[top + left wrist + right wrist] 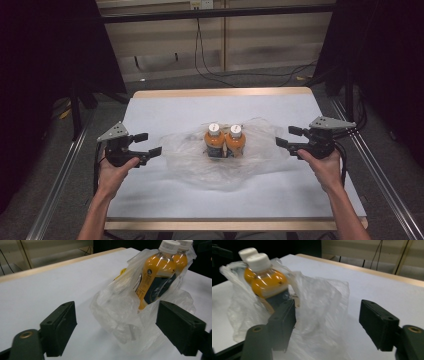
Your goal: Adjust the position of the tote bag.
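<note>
Two rounded orange bottles (225,141) with white caps stand upright, touching, mid-table inside a crinkled clear plastic bag (260,150). The smooth white table (165,107) lies bare around them. The left claw (148,144) and right claw (288,137) flank the bag, both gaping, holding nothing.

Two bottles (225,141) hold orange drink under white caps (214,127), each wrapped in a dark blue label with white print and an orange-yellow text panel. The plastic bag (252,160) around them is clear and colourless. The tabletop (170,112) is pale grey-white with a light wood edge. Both tools, left tool (148,144) and right tool (288,136), are matt black.
</note>
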The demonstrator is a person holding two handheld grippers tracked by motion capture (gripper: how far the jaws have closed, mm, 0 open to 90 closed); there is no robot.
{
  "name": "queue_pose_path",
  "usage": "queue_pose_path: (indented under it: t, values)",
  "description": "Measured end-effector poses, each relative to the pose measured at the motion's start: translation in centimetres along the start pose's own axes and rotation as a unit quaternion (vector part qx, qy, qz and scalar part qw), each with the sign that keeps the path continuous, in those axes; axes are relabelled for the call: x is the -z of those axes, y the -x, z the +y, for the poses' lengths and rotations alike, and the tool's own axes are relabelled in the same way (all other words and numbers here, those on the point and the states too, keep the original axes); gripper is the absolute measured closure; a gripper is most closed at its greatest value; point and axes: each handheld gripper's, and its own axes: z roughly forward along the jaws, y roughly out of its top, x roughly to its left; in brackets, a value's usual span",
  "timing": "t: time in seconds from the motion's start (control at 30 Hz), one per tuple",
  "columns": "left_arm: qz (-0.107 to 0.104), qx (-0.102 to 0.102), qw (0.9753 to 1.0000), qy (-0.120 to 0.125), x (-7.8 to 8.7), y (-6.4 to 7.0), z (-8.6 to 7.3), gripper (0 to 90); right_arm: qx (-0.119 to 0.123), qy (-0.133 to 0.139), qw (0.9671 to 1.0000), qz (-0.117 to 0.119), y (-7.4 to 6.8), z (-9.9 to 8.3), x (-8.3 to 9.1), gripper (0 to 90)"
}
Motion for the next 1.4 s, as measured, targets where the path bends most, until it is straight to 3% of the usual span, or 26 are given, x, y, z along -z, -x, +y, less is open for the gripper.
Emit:
queue_pose_path:
  t: [0.13,0.27,0.43,0.57,0.7,0.83,0.9,1.03,1.1,1.27,1.33,1.4]
  values:
    - [-0.007,-0.023,0.9997,0.006,0.1,1.1,1.0,23.0,0.013,0.014,0.9997,0.014,-0.7,1.1,0.8,40.3]
    - [-0.026,-0.045,0.9986,-0.007,-1.1,2.2,1.8,25.5,0.025,0.014,0.9988,0.039,-1.7,1.9,1.0,52.9]
    - [-0.041,-0.062,0.9970,-0.019,-3.0,3.3,2.7,31.1,0.054,-0.021,0.9964,0.063,-3.2,2.5,0.0,65.1]
    - [-0.061,-0.081,0.9940,-0.042,-4.9,4.4,3.4,31.8,0.071,-0.059,0.9920,0.086,-3.9,2.5,-2.1,71.3]
    - [-0.063,-0.097,0.9907,-0.071,-6.6,4.5,3.7,44.6,0.076,-0.086,0.9891,0.093,-3.9,2.5,-3.8,76.7]
    - [-0.074,-0.098,0.9872,-0.102,-8.7,4.3,3.8,71.5,0.085,-0.118,0.9847,0.096,-3.7,2.7,-5.5,80.2]
    - [-0.078,-0.110,0.9829,-0.125,-10.0,4.2,3.9,80.8,0.088,-0.135,0.9822,0.096,-3.6,2.8,-6.4,82.9]
    - [-0.087,-0.124,0.9733,-0.172,-11.6,4.1,3.9,86.9,0.097,-0.162,0.9772,0.096,-3.6,3.0,-8.2,88.5]
    - [-0.097,-0.132,0.9692,-0.184,-12.2,4.2,4.0,88.8,0.097,-0.170,0.9758,0.098,-3.5,3.2,-8.9,90.0]
    - [-0.107,-0.140,0.9631,-0.204,-13.4,4.5,4.0,90.0,0.106,-0.201,0.9687,0.101,-3.3,3.5,-11.1,90.0]
    - [-0.107,-0.143,0.9595,-0.218,-13.9,4.5,3.8,89.9,0.101,-0.208,0.9673,0.105,-3.0,3.5,-11.7,90.0]
    - [-0.108,-0.140,0.9582,-0.225,-14.6,4.4,3.5,89.6,0.104,-0.216,0.9652,0.104,-2.9,3.2,-12.6,90.0]
